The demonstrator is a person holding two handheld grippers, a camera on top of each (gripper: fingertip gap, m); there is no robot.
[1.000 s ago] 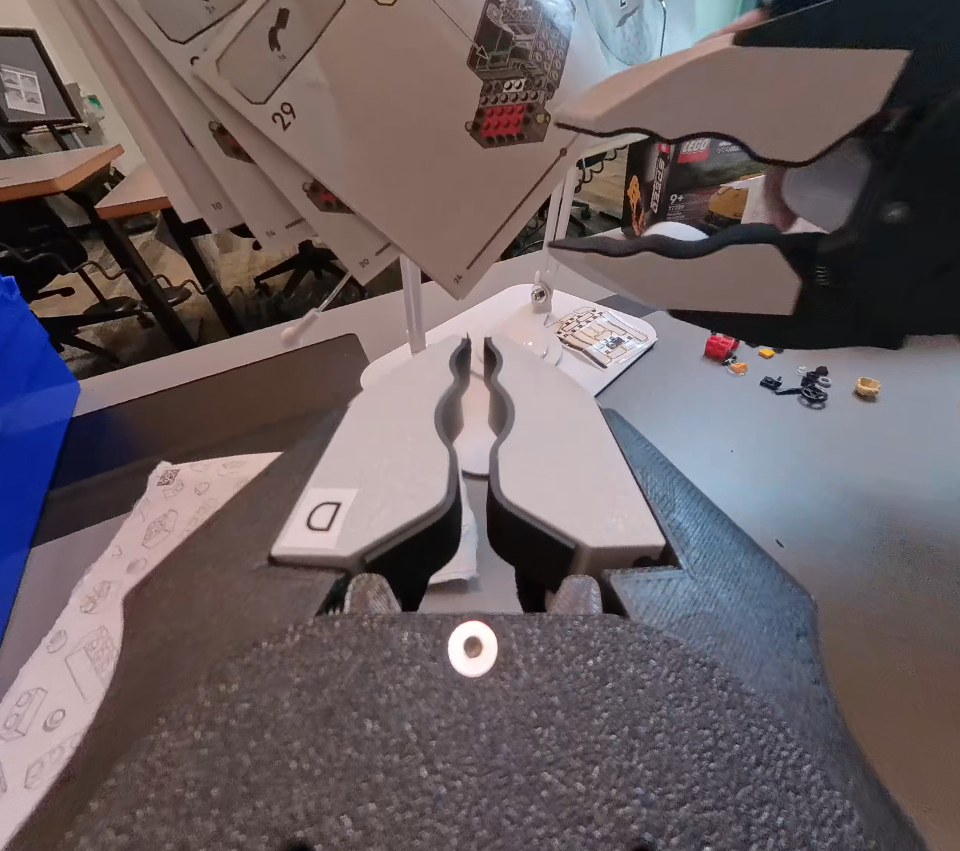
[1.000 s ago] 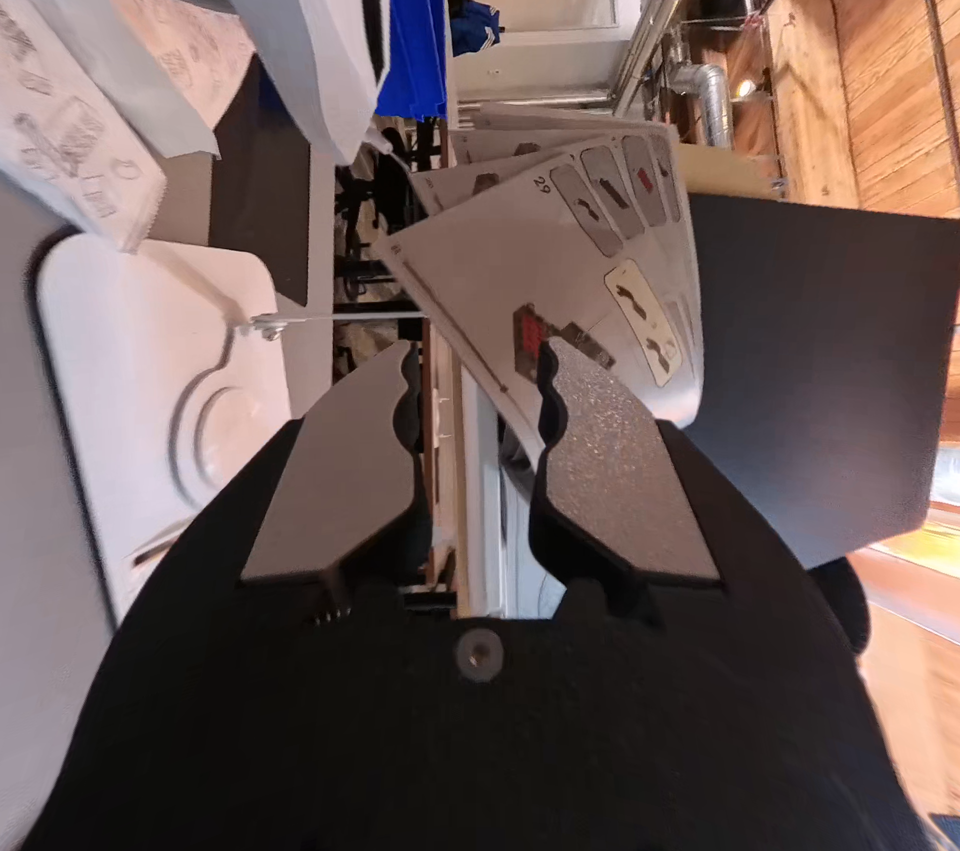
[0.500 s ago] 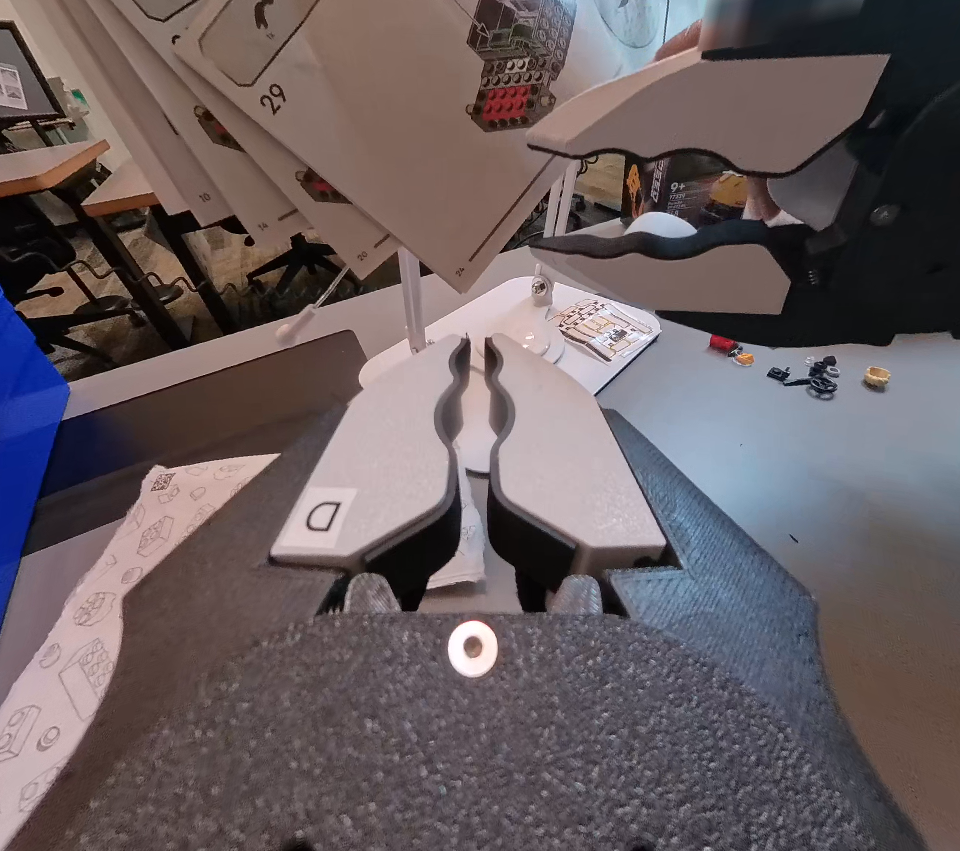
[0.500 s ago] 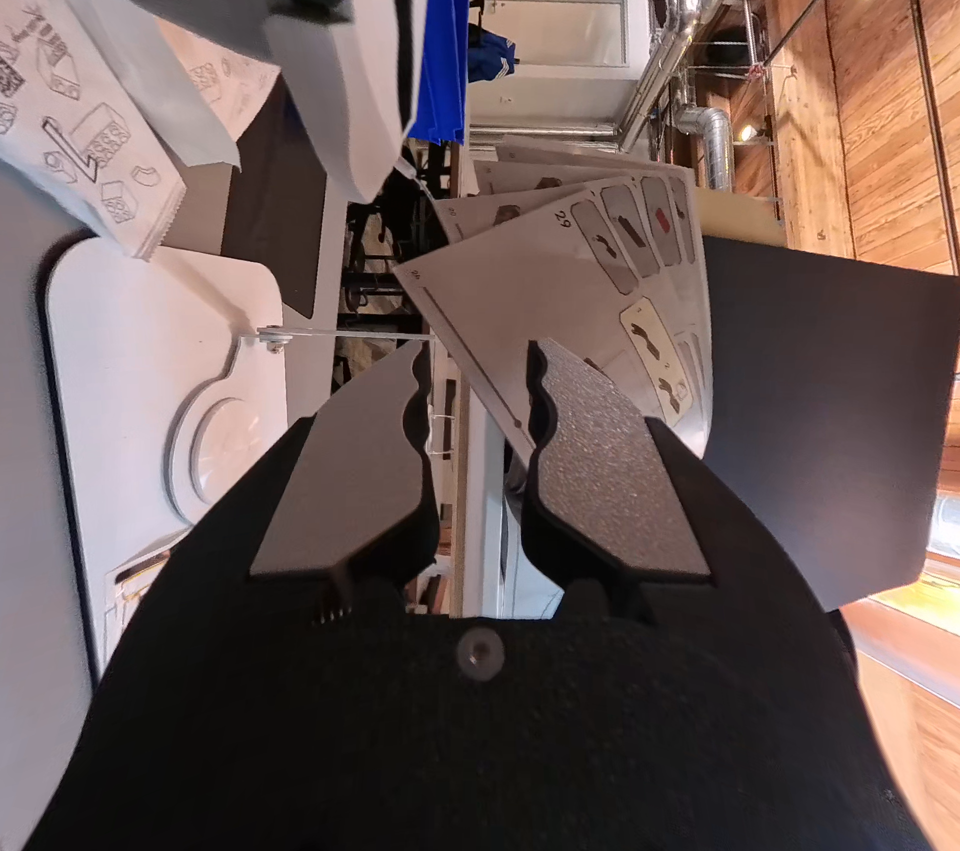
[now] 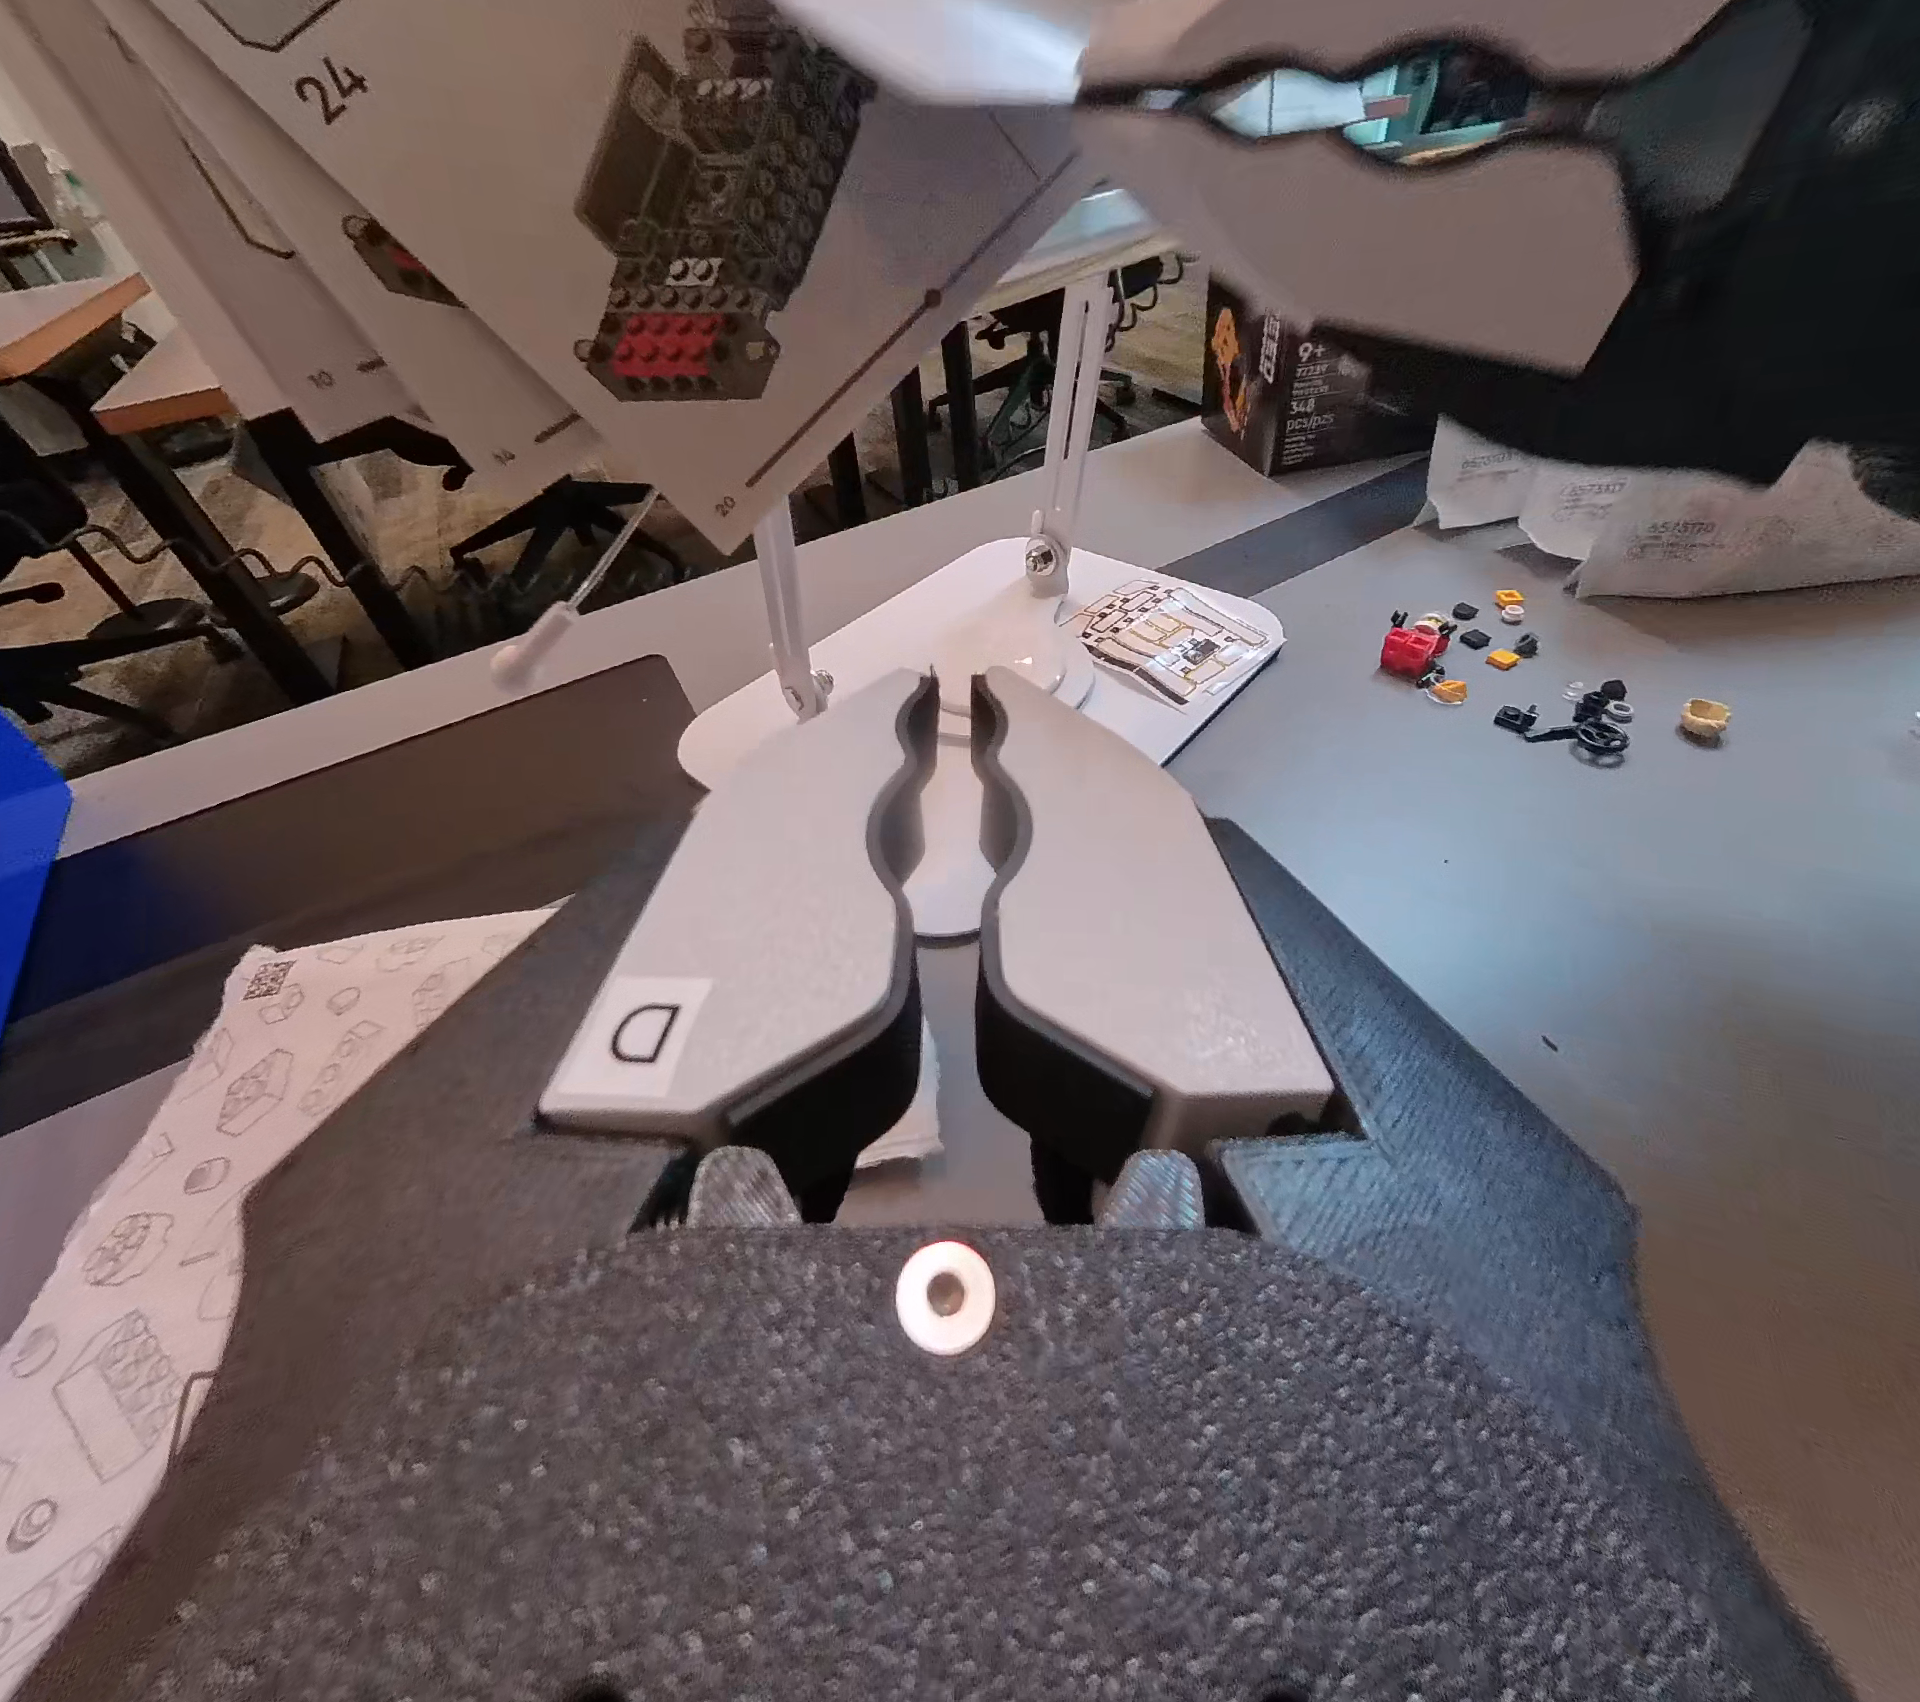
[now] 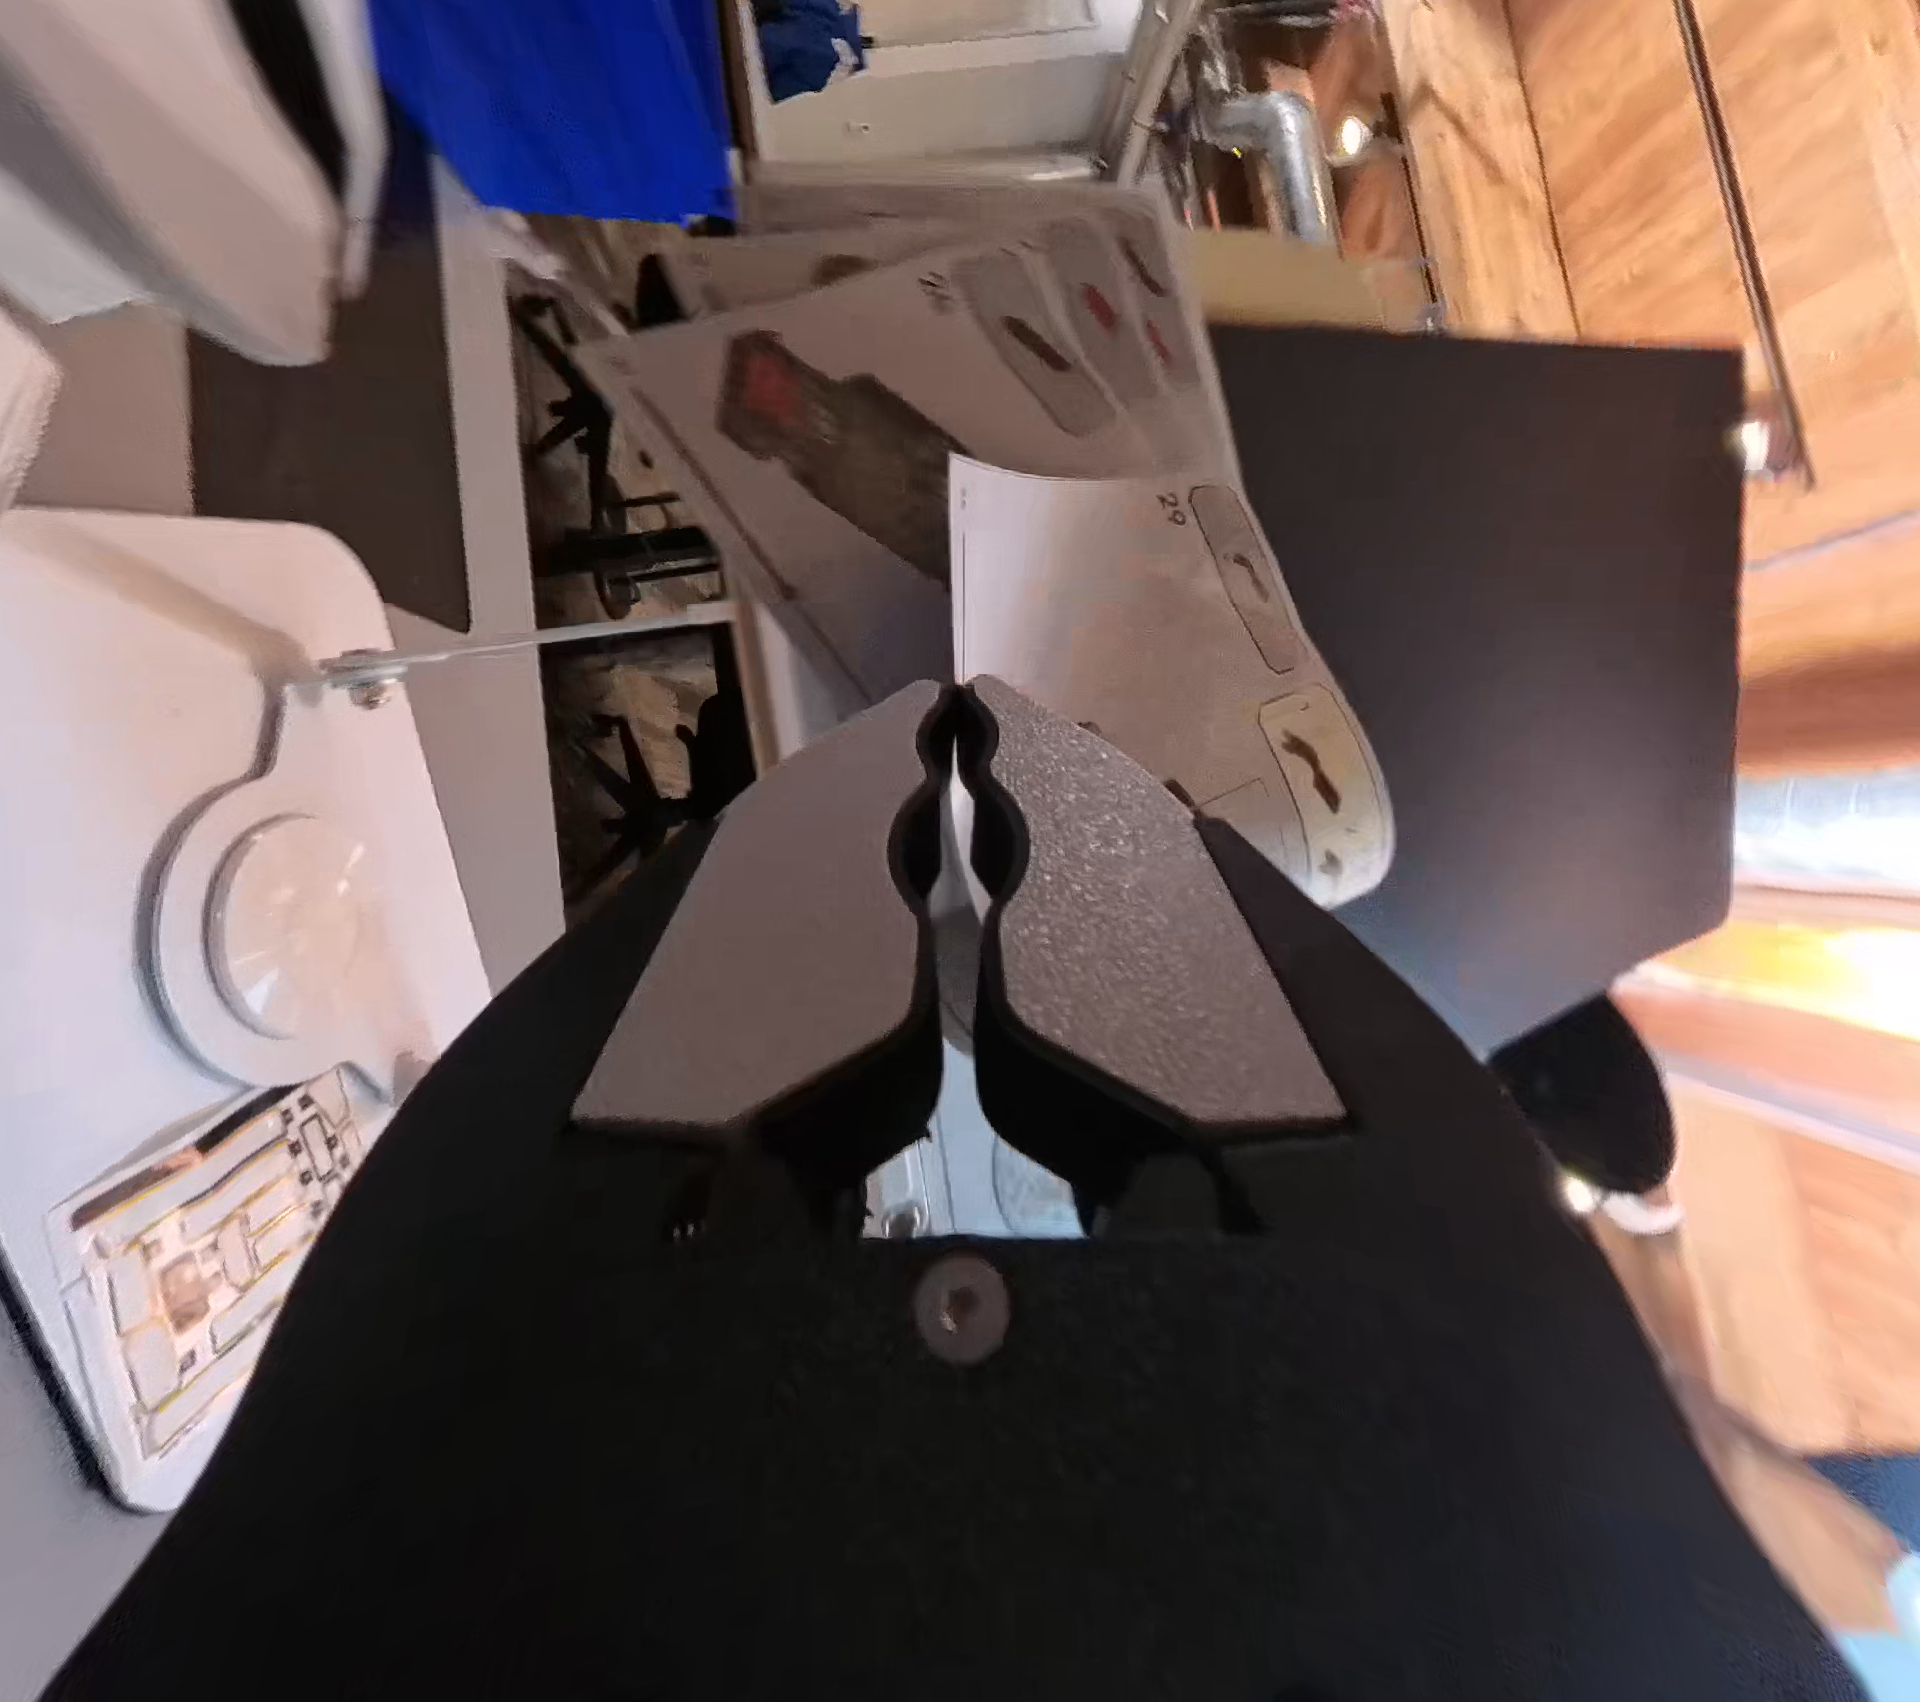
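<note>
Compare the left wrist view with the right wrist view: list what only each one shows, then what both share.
Only the left wrist view: small loose toy bricks scattered on the grey table, a dark printed cardboard box, and a white patterned paper bag under the left gripper, whose jaws stand narrowly apart.

Only the right wrist view: wooden ceiling planks and silver ducting.

Both: the white instruction booklet on its white stand, the decal sheet, and the right gripper shut on a curled booklet page.
</note>
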